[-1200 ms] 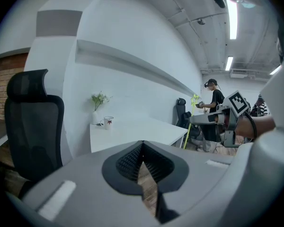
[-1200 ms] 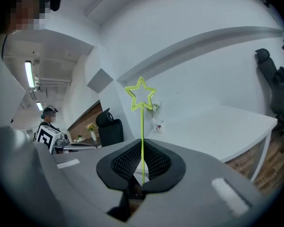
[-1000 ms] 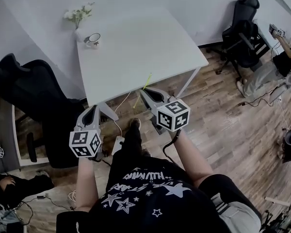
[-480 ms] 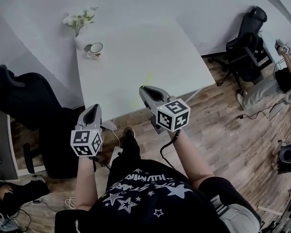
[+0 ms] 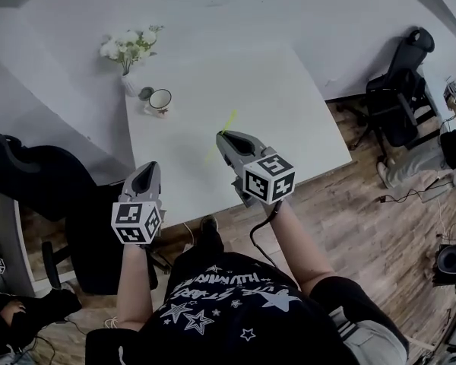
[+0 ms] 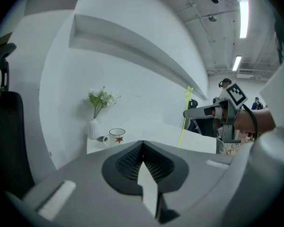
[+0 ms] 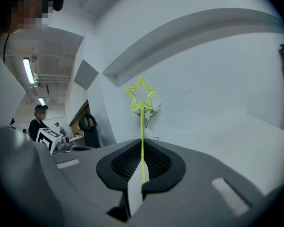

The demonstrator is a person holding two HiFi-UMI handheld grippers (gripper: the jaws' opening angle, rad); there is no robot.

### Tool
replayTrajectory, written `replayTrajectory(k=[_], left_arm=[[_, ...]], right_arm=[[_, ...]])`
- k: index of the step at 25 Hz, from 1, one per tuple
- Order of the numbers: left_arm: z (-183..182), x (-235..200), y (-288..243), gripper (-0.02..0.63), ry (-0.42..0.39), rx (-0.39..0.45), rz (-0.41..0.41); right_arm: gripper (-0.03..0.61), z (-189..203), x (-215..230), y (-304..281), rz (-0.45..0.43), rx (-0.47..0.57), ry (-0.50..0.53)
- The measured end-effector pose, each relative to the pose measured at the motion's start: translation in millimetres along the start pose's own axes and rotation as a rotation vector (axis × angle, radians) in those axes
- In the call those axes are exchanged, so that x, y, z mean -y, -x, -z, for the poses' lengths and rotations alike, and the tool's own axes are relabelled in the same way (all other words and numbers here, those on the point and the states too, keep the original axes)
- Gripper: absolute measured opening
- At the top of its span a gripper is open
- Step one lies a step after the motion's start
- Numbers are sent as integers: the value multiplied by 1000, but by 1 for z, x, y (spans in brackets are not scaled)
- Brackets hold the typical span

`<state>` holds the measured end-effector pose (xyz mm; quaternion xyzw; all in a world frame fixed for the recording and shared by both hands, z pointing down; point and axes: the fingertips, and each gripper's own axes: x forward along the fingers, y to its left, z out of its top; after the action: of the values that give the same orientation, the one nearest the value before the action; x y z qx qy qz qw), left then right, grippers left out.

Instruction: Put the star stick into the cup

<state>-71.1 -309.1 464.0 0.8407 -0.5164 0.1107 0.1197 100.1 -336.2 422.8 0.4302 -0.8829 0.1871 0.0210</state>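
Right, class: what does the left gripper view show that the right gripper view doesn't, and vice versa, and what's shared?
Left gripper view only: the cup, and the left gripper shut, empty. Right gripper view only: the star stick with its star face-on, clamped in the right gripper. Both: the star stick, the flower vase, the white table.

Yellow-green star stick (image 7: 142,126); white cup (image 5: 160,99), red leaf print; white table (image 5: 289,112).

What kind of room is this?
Most likely an office or lab workroom: there is a plain white table, a black office chair on a wooden floor, and long strip lights on the ceiling.
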Motion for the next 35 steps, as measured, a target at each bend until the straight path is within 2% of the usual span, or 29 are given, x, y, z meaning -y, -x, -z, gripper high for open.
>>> replayTrajectory(k=[16, 22, 29, 35], left_arm=[[-49, -89, -78, 3, 4, 48, -16], [-50, -117, -93, 2, 20, 42, -34], [-40, -132, -108, 3, 39, 12, -32], [-29, -140, -118, 3, 67, -7, -30]], right_arm=[[32, -66, 18, -146, -59, 29, 49], [32, -85, 15, -188, -88, 53, 49], [32, -83, 27, -226, -80, 58, 20], [32, -54, 41, -252, -64, -10, -25]])
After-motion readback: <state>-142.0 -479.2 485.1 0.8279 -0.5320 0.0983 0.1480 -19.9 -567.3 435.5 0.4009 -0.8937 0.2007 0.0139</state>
